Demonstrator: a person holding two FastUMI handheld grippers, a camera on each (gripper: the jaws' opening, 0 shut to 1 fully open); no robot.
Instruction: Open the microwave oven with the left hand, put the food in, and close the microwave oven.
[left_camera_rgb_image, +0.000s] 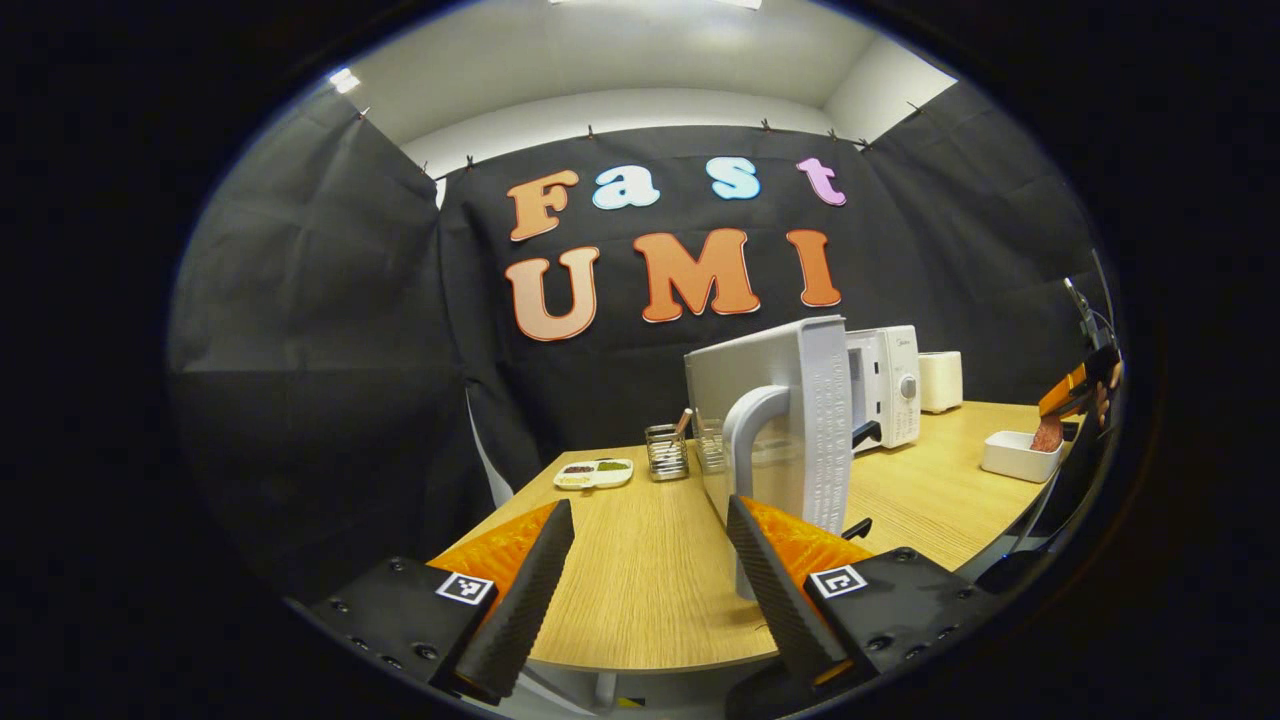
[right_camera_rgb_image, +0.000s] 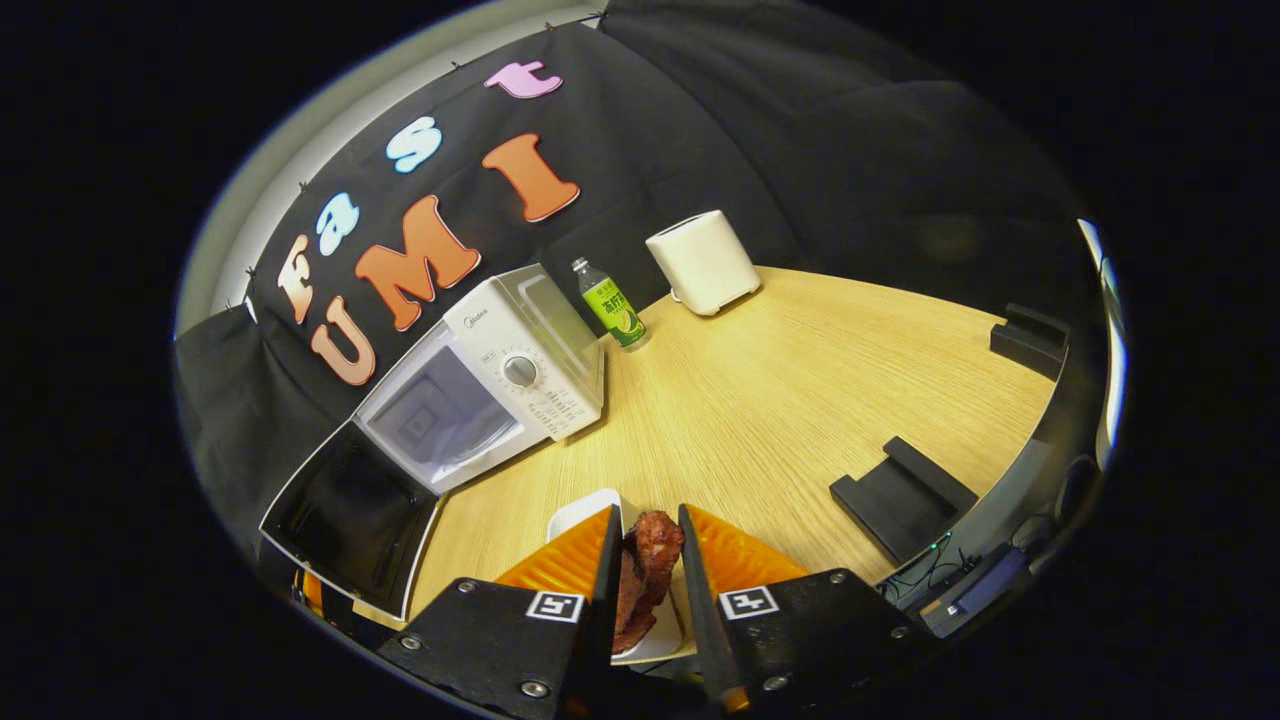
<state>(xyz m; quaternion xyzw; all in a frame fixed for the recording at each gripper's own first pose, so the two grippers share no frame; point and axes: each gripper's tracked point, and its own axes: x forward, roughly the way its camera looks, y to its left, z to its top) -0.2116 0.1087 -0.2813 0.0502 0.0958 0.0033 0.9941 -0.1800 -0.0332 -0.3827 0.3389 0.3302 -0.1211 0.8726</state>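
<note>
Wooden table (right_camera_rgb_image: 800, 380), half-hidden food (right_camera_rgb_image: 645, 570)

Both views face the microwave (left_camera_rgb_image: 880, 385) (right_camera_rgb_image: 490, 385); left nearer.

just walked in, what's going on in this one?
A person works two handheld grippers at a wooden table. The microwave door already stands swung open. The left gripper is open, its fingers apart just in front of the door handle, not gripping it. The right gripper is shut on a reddish-brown piece of food, held over a white dish. The food is not in the microwave yet.
</note>
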